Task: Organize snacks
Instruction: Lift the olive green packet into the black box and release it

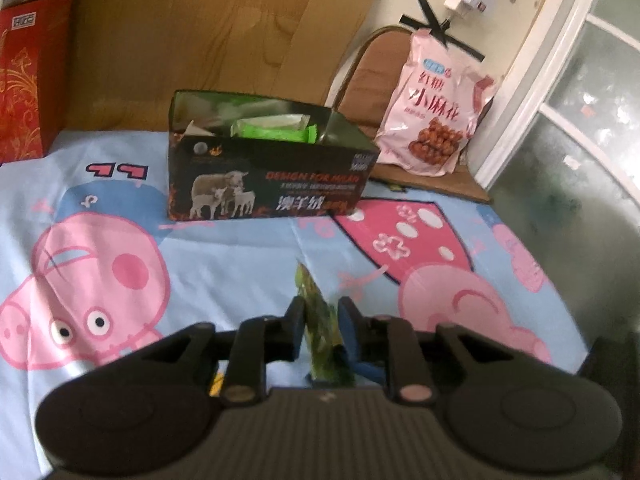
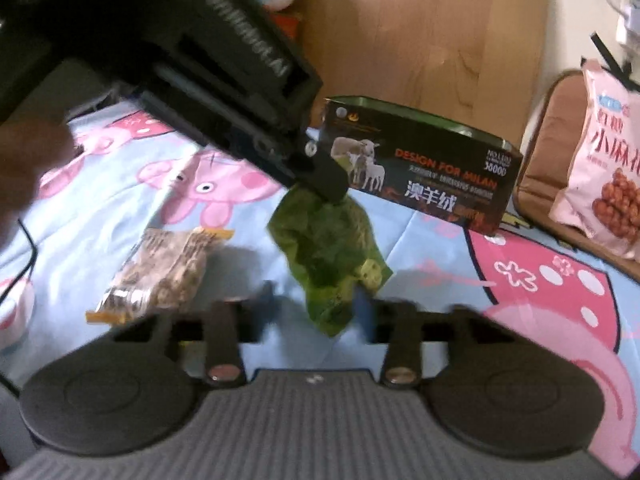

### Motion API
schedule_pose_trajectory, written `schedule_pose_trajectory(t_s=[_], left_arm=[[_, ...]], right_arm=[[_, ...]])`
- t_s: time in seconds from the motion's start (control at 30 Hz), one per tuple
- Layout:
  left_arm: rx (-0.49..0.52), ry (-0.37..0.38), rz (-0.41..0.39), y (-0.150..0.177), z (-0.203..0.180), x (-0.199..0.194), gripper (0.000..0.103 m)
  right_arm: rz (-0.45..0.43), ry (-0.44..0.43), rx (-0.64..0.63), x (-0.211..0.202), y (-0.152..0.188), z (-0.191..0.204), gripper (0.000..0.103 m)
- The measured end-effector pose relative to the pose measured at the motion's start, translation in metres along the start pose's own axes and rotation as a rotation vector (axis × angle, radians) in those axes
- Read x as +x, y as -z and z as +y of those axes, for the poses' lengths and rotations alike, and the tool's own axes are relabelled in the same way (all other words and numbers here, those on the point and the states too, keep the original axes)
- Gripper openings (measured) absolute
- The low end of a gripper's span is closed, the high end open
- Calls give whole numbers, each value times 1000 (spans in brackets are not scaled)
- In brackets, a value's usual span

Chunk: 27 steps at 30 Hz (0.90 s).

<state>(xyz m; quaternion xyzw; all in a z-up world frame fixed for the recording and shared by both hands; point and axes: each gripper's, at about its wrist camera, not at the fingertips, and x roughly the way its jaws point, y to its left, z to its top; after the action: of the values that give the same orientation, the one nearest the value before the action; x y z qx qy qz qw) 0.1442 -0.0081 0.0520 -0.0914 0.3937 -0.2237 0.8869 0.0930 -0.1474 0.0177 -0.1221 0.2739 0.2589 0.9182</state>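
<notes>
Pinching the green snack packet (image 2: 332,256) in the left hand-held gripper (image 1: 320,316), long axis hanging down, black box (image 1: 268,160) straight ahead beyond it, right hand-held gripper (image 2: 314,300) spread below.

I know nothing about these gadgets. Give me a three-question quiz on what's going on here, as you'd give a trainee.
1. True or false: the left hand-held gripper is shut on the green snack packet.
2. What already sits inside the black open-top box? A) a light green packet B) a pink bag C) nothing
3. Fill in: the brown snack packet lies on the cartoon-pig ______.

Key
1. True; the packet hangs from its fingers above the sheet.
2. A; the light green packet sticks up over the box's rim, while the pink snack bag leans outside.
3. Bedsheet.
</notes>
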Motion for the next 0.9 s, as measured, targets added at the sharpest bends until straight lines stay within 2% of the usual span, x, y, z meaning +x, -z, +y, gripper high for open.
schedule_pose_trajectory(t_s=[0.03,0.17,0.37,0.53,0.67,0.8,0.9], left_arm=[[-8,-5,12,1,2,3,15],[-17,38,1,-1,3,-2,14],[62,60,-111,-33,-15,-23,14],[146,40,-209,-73,-34,-20,15],[167,9,-235,-104,-34,6,18],[138,-61,-218,-125,-16,49,23],[151,-151,-191,-129,-7,81,33]], right_arm=[[-4,15,5,1,0,-1,14],[-51,71,-23,-8,4,3,10],[-212,201,-99,-21,-13,1,9],[-303,310,-166,-7,-44,-18,9],[-304,362,-179,23,-70,-44,9],[-244,383,-170,58,-88,-68,11],[-168,414,-125,83,-92,-82,25]])
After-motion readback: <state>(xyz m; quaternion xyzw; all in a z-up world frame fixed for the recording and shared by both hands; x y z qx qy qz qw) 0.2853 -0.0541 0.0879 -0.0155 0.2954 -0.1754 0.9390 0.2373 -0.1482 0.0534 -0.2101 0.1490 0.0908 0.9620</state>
